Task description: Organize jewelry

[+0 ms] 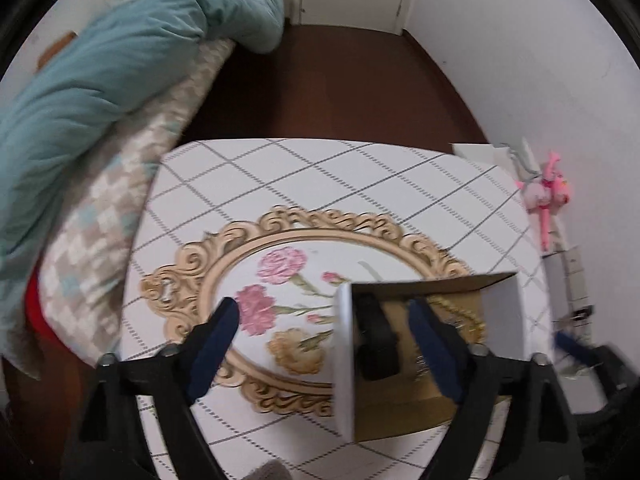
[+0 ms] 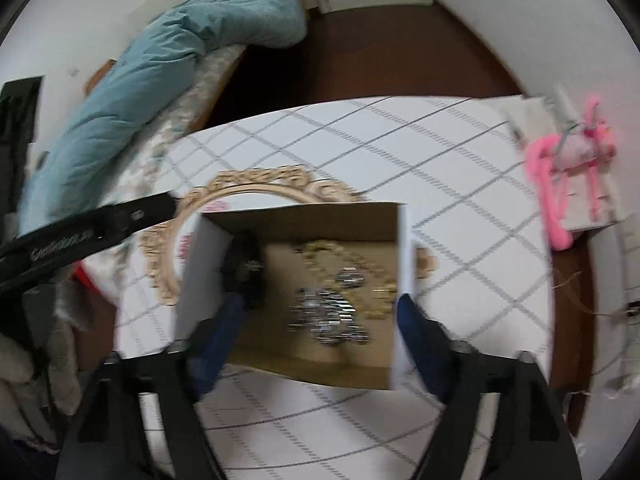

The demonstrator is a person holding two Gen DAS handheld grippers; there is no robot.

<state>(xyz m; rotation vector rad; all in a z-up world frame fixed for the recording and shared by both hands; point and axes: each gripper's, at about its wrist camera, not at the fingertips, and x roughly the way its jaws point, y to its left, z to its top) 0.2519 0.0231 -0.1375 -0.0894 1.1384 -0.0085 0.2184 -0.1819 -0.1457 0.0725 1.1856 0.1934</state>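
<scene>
A small open cardboard box with white outer walls [image 2: 402, 240] stands on the table; it also shows in the left wrist view [image 1: 344, 340]. Inside lie a gold chain [image 2: 344, 256], silver jewelry [image 2: 328, 312] and a black item [image 2: 248, 272]. My right gripper [image 2: 316, 332] is open, its fingers spread over the box, the left finger inside and the right one at the right wall. My left gripper [image 1: 332, 344] is open, straddling the box's left wall, with its right finger inside the box.
The table has a white checked cloth [image 1: 320, 176] with a gold-framed flower print [image 1: 280, 280]. A bed with a teal duvet [image 1: 120, 60] is at the left. Pink items [image 2: 560, 168] lie on the table's right edge by the wall.
</scene>
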